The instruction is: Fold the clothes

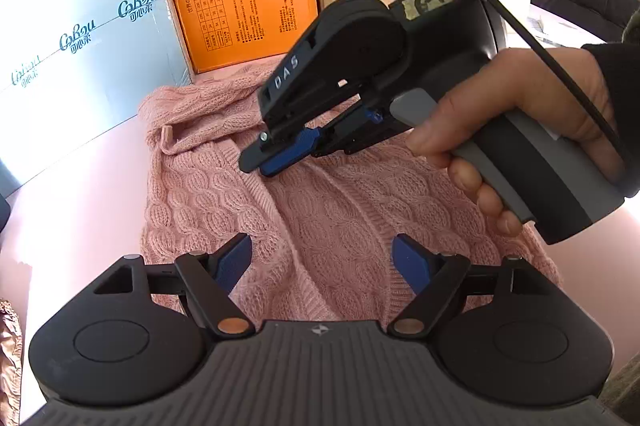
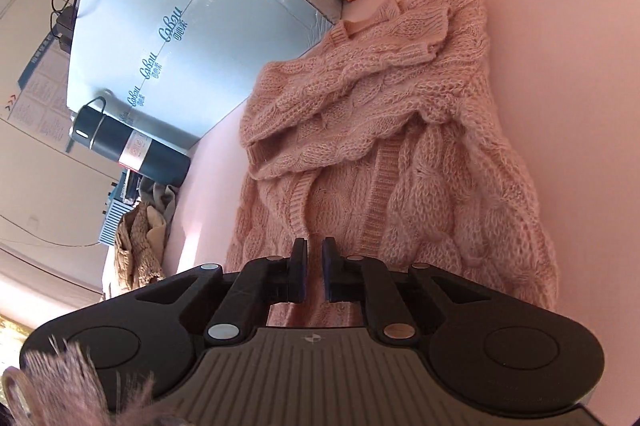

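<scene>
Sweater (image 2: 384, 154), pink cable-knit, partly folded

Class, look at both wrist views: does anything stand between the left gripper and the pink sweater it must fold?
Nothing visible does. The left gripper hangs open directly over the pink sweater; the right gripper is farther along it, not between.
</scene>
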The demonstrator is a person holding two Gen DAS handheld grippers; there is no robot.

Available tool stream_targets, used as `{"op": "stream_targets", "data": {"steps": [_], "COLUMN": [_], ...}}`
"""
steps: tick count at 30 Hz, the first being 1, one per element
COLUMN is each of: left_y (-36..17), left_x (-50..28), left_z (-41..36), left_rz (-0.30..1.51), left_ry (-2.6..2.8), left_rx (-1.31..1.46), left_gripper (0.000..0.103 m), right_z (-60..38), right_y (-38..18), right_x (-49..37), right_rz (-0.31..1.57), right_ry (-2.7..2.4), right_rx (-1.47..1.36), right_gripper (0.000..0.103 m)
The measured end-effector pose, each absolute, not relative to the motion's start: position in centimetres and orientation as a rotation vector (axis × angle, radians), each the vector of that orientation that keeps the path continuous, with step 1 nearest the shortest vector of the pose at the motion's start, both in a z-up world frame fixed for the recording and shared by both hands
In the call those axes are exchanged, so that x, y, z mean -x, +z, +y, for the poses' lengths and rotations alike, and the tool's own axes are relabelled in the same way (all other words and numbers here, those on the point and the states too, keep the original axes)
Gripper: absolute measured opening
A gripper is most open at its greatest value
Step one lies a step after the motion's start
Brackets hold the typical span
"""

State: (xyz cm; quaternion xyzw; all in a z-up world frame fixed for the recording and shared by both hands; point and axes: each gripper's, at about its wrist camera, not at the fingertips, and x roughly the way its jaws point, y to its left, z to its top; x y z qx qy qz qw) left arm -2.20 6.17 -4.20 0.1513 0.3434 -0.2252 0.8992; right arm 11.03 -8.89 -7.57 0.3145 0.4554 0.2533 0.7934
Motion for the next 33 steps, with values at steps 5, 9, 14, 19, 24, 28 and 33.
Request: {"op": "stream_targets", "data": {"steps": [5,9,14,19,24,28,33], "left_y": [-3.7,-5.1,-5.5,-5.1,-2.9,-2.4,-4.2], "left_x": [3.3,3.8,3.7,3.7,6.5,7.6,8.2], "left_z": [6.0,4.2,3.3,3.5,5.6,8.8,11.9], "left_rz": [0.714,0.797,0.82,0.836,0.731,0.764,0.905], "left_ry": [-0.497,-0.56,-0.556,-0.527,-0.447,-0.351,-0.288], "left_rx": [-0.313,-0.337,-0.314,-0.281,-0.265,-0.228,-0.108], "left_gripper": [0.081,0.082,0.085,0.086,0.086,0.086,0.086], "right_z": [-10.2,-12.0,-13.2,-12.9,-13.0,-12.3,-8.2], "right_y": [-4.7,-3.3,-4.8,-6.6,-5.9,-6.1,-6.4], "right_x": [-8.3,-4.8,-1.6,-1.6,-0.9,-0.8,-2.0], "right_rz": [0.866,0.837,0.915,0.94,0.913,0.91,0.961], "right_ry": [0.573,0.57,0.541,0.549,0.638,0.703,0.827], "right_rx": [-0.65,-0.643,-0.707,-0.853,-0.976,-1.054,-1.144], "right_gripper": [0.068,0.072,0.082,0.096,0.097,0.097,0.098]}}
